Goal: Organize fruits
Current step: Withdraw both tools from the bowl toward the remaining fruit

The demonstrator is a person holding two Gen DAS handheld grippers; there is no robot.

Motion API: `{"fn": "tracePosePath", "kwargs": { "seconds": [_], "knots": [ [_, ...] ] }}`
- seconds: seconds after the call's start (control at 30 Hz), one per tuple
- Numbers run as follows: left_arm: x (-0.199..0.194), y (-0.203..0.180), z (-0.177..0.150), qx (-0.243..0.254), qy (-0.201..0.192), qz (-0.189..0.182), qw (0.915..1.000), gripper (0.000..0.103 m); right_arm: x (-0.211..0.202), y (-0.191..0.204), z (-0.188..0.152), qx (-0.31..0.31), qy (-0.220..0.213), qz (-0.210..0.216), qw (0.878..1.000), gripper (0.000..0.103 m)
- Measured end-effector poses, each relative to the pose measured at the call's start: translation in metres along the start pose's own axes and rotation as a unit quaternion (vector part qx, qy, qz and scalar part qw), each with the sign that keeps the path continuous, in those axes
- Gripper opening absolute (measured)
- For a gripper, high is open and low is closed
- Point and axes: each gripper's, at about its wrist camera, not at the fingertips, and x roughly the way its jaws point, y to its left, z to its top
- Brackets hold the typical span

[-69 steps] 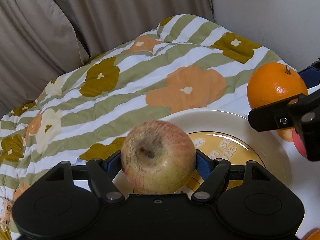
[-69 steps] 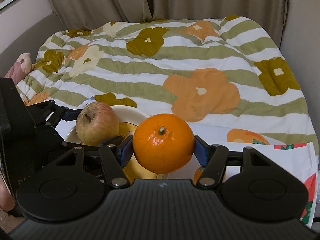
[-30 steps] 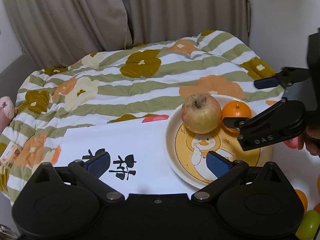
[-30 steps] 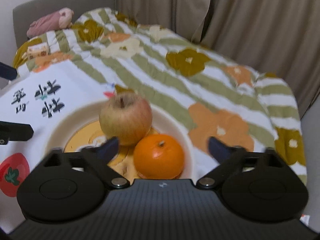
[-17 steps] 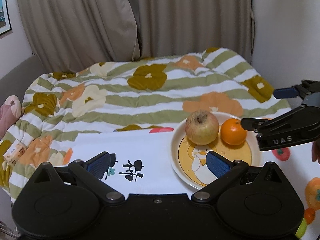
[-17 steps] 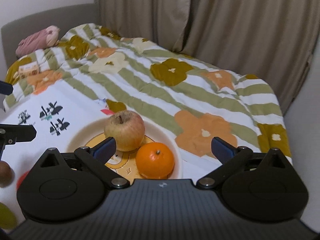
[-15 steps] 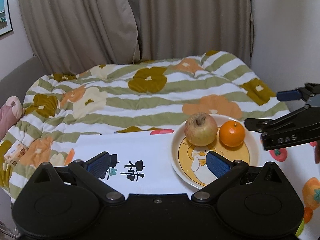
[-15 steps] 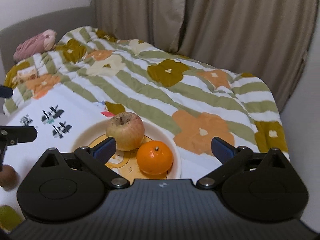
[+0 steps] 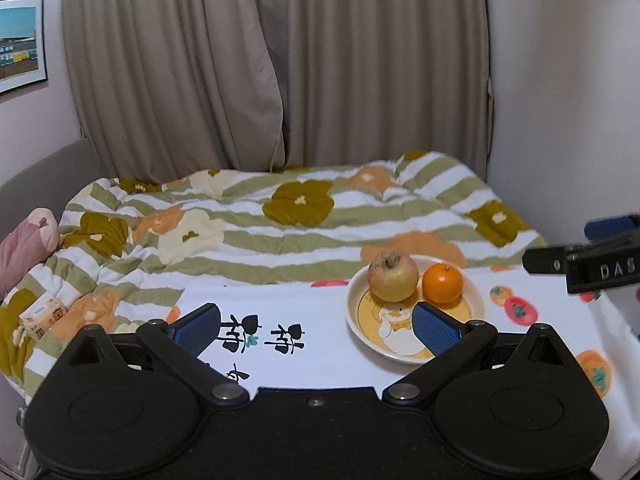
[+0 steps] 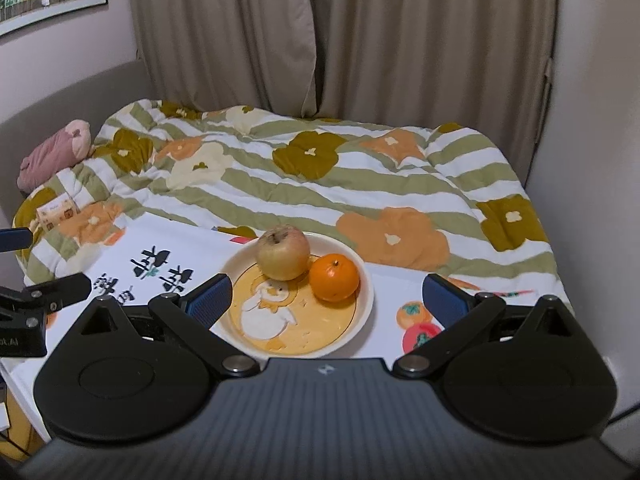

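Note:
A yellowish-red apple (image 9: pixel 393 276) and an orange (image 9: pixel 441 283) sit side by side in a cream plate (image 9: pixel 478 304) with a cartoon print. My left gripper (image 9: pixel 316 324) is open and empty, drawn back above the white cloth in front of the plate. In the right wrist view the apple (image 10: pixel 283 254) and orange (image 10: pixel 334 277) rest at the far side of the plate (image 10: pixel 366 308). My right gripper (image 10: pixel 327 297) hangs open and empty above its near edge. Each gripper shows at the edge of the other's view, the right gripper (image 9: pixel 580 244) and the left gripper (image 10: pixel 36 264).
A white cloth (image 9: pixel 320 360) with black characters and printed fruit covers the table. Behind it lies a bed with a striped floral quilt (image 9: pixel 280 232), a pink plush (image 9: pixel 24 248) and a small carton (image 9: pixel 42 316). Curtains (image 9: pixel 280 80) and a wall stand behind.
Both grippers let go of their fruit, the apple and the orange now lying in the plate. Both have opened, then pulled back and risen away from it.

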Motion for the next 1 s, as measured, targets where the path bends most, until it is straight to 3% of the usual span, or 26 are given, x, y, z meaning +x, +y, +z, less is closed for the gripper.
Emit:
{"fn": "tracePosePath", "kwargs": {
  "seconds": [0.17,0.5,0.7,1.0],
  "knots": [
    [-0.029,0.006,-0.010,0.010,-0.023,-0.003,0.9997,0.103,-0.032,0.016,-0.014,0.006,-0.008,-0.011,1.000,0.103],
    [-0.053,0.018,-0.052,0.035,-0.004,-0.027,0.9990,0.103,-0.059,0.044,-0.061,0.034,0.011,-0.012,0.999,0.103],
    [-0.052,0.020,-0.081,0.064,0.010,-0.059,0.9962,0.103,-0.060,0.056,-0.094,0.050,0.026,-0.013,0.998,0.103],
    [-0.026,0.009,-0.122,0.112,0.046,-0.121,0.9853,0.100,-0.045,0.073,-0.148,0.047,0.048,-0.019,0.998,0.103]
  ]
}}
